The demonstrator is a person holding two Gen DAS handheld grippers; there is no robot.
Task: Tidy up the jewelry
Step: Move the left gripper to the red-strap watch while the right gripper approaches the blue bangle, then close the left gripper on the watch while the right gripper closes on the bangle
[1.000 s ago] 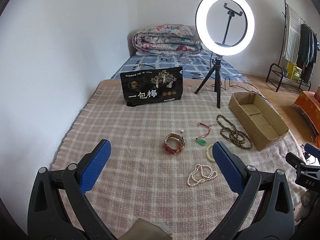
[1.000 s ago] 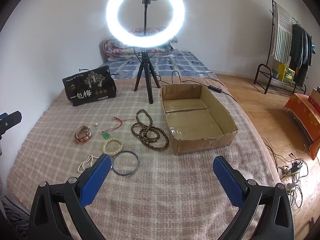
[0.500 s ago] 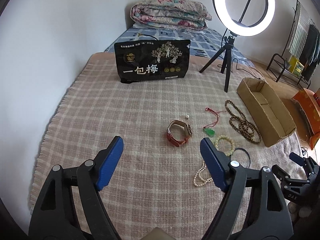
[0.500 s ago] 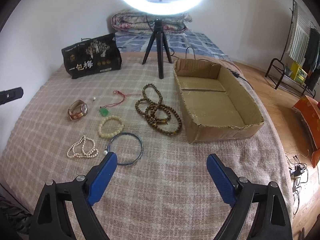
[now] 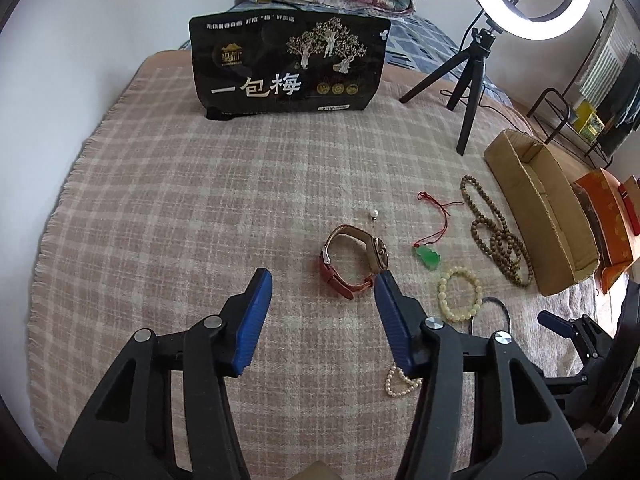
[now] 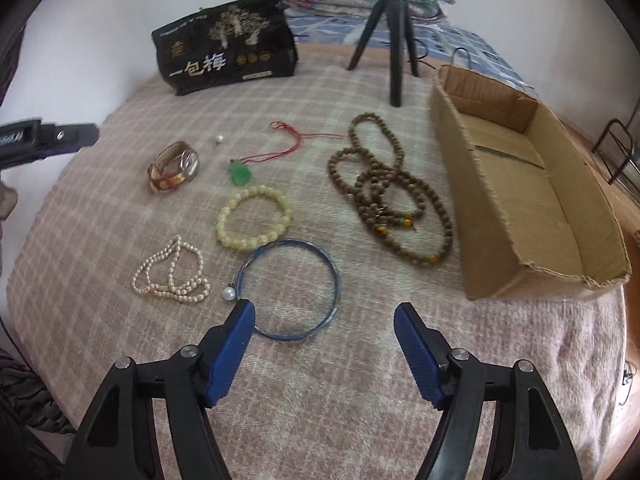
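From the left wrist view, the left gripper (image 5: 323, 276) hangs over the checked blanket (image 5: 160, 208) with its jaws spread wide and nothing between them. The red-strapped watch (image 5: 354, 258) lies just ahead, close to the right fingertip. At the far edge of the blanket stands a black bag (image 5: 286, 66) printed in pale characters "一包梅".

From the right wrist view, the right gripper (image 6: 324, 312) is likewise wide apart and holds nothing, poised over the blue bangle (image 6: 290, 286). Beside it lie a pearl strand (image 6: 172, 274), a yellow bead bracelet (image 6: 254, 222), a green pendant (image 6: 240, 172) on red cord and a wooden bead necklace (image 6: 390, 190). The cardboard box (image 6: 520, 184) sits along the right edge.
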